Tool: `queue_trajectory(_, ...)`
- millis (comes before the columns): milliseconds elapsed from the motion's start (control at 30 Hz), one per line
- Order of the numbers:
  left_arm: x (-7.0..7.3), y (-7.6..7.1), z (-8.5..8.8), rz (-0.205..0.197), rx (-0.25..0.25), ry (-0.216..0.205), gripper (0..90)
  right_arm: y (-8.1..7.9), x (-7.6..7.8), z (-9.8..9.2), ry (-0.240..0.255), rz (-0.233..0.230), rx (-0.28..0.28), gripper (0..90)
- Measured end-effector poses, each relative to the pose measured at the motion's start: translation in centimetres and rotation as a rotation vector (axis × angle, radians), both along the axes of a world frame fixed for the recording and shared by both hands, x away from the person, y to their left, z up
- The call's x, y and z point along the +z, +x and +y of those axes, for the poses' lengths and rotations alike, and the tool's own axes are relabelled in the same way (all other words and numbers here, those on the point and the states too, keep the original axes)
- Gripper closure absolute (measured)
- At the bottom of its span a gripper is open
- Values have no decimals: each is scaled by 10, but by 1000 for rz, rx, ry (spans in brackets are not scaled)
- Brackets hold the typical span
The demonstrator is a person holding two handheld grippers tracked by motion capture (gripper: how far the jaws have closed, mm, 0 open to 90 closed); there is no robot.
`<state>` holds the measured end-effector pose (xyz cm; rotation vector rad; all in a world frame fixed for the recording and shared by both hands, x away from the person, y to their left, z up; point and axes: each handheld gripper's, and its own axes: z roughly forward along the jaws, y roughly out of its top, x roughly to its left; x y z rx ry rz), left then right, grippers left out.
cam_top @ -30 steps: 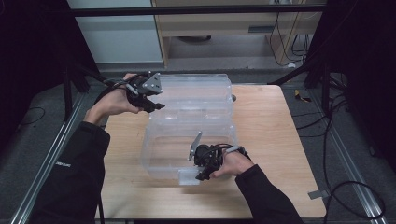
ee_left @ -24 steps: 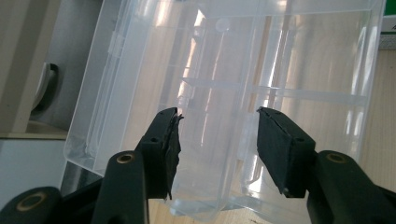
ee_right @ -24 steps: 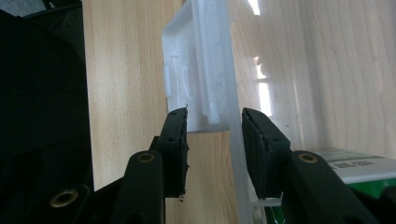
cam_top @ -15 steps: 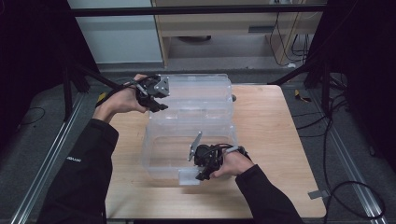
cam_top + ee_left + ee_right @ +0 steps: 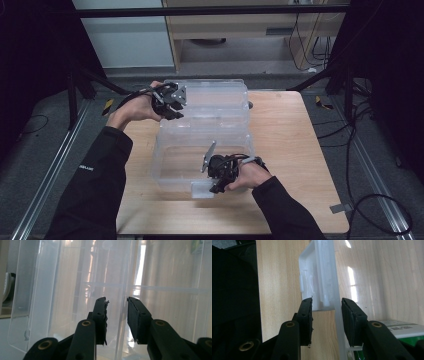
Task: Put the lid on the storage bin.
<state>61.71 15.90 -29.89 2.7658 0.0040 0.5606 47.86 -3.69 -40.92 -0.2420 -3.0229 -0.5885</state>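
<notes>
Gripping clear bin rim: right hand-held gripper | left hand-held gripper closing on far wall

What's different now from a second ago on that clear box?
The left gripper has moved in from the far-left corner over the clear box and a little lower, and its jaws have just been closing, with a clear wall of the box between the fingers. The right gripper stayed put at the near edge, jaws astride the front latch. The box and table have not shifted.
</notes>
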Motion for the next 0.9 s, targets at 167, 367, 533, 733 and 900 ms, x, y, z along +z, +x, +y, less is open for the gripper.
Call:
queue_trajectory(167,-2,0,-3,18,-12,13,767,0,0,0,2,-3,-2,625)
queue_trajectory(367,0,0,-6,31,-18,22,807,0,0,0,0,2,-3,625)
queue_trajectory(533,1,-1,-9,44,-26,35,833,0,0,0,2,1,1,627)
queue_trajectory(733,4,-3,-13,51,-27,66,857,-1,-1,0,10,-14,-2,630)
queue_trajectory(900,6,-6,-15,50,-31,71,868,-1,-1,1,6,-13,-7,633)
